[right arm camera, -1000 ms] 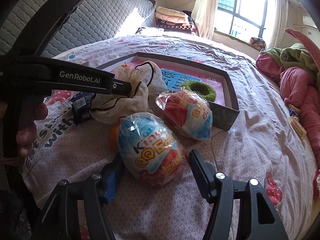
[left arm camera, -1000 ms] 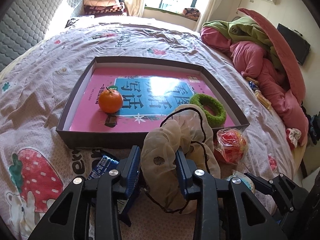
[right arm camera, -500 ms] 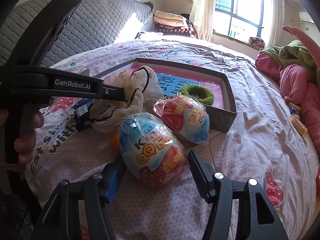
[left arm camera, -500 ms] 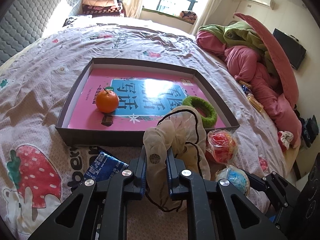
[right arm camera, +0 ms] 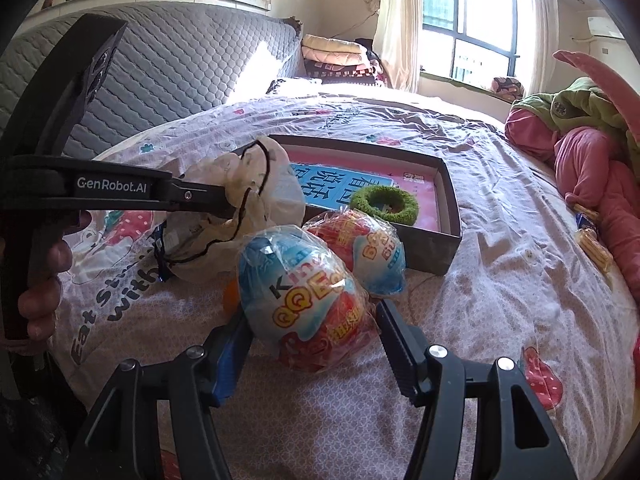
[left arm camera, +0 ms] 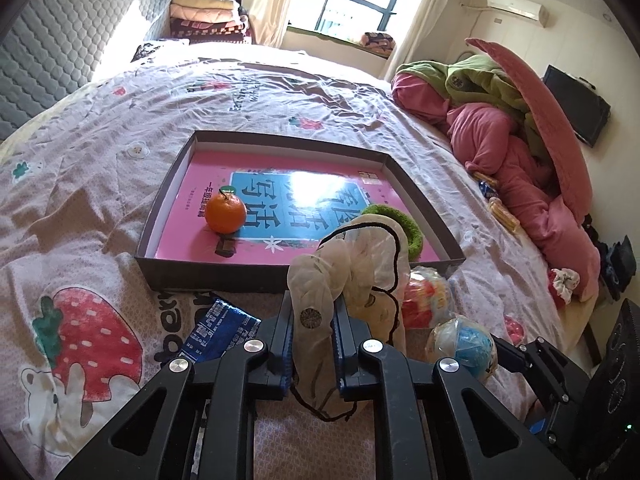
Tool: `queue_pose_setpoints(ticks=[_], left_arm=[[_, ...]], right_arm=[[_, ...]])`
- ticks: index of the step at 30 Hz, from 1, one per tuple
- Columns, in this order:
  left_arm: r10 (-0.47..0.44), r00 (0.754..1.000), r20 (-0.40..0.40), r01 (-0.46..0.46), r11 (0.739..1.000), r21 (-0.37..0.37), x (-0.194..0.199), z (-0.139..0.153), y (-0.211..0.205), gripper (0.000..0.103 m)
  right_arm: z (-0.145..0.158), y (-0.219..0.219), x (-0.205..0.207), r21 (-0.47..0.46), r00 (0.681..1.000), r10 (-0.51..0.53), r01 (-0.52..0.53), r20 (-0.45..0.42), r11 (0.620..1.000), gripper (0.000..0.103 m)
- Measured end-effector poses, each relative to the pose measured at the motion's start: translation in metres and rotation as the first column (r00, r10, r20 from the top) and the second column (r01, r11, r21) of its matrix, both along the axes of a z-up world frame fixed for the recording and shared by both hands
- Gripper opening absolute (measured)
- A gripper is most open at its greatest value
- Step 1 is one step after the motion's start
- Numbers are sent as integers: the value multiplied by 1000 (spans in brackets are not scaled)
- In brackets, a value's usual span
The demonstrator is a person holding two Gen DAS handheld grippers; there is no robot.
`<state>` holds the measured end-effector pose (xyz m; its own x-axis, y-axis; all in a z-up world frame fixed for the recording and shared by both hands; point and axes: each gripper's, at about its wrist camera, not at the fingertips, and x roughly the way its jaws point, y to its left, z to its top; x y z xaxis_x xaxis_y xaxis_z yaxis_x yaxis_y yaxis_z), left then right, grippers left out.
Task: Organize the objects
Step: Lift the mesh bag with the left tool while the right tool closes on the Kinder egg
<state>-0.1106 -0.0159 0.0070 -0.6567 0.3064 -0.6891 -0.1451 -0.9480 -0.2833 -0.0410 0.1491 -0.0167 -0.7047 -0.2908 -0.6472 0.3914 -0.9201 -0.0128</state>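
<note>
Fabric of the drawstring pouch point(left arm camera: 320, 316), pinched in your left gripper point(left arm camera: 314, 344) just outside the tray's near wall point(left arm camera: 216, 270), half-hides the green ring point(left arm camera: 402, 224); your right gripper point(right arm camera: 312, 344) straddles the blue egg point(right arm camera: 304, 296), jaws apart.

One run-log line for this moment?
left gripper: shut on beige mesh drawstring bag | right gripper: open around blue-red wrapped toy egg
</note>
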Motion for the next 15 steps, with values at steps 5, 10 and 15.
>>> queue_pose_setpoints(ticks=[5, 10, 15], left_arm=[[7, 1000, -16, -7, 1000, -7, 7, 10, -1, 16], [15, 999, -31, -15, 1000, -15, 16, 18, -2, 16], [27, 999, -42, -28, 999, -20, 24, 26, -5, 16]], right_arm=[[6, 1, 3, -20, 1000, 3, -3, -27, 1000, 62], [14, 3, 7, -40, 999, 3, -5, -50, 999, 62], [20, 4, 11, -55, 997, 3, -7, -78, 998, 62]])
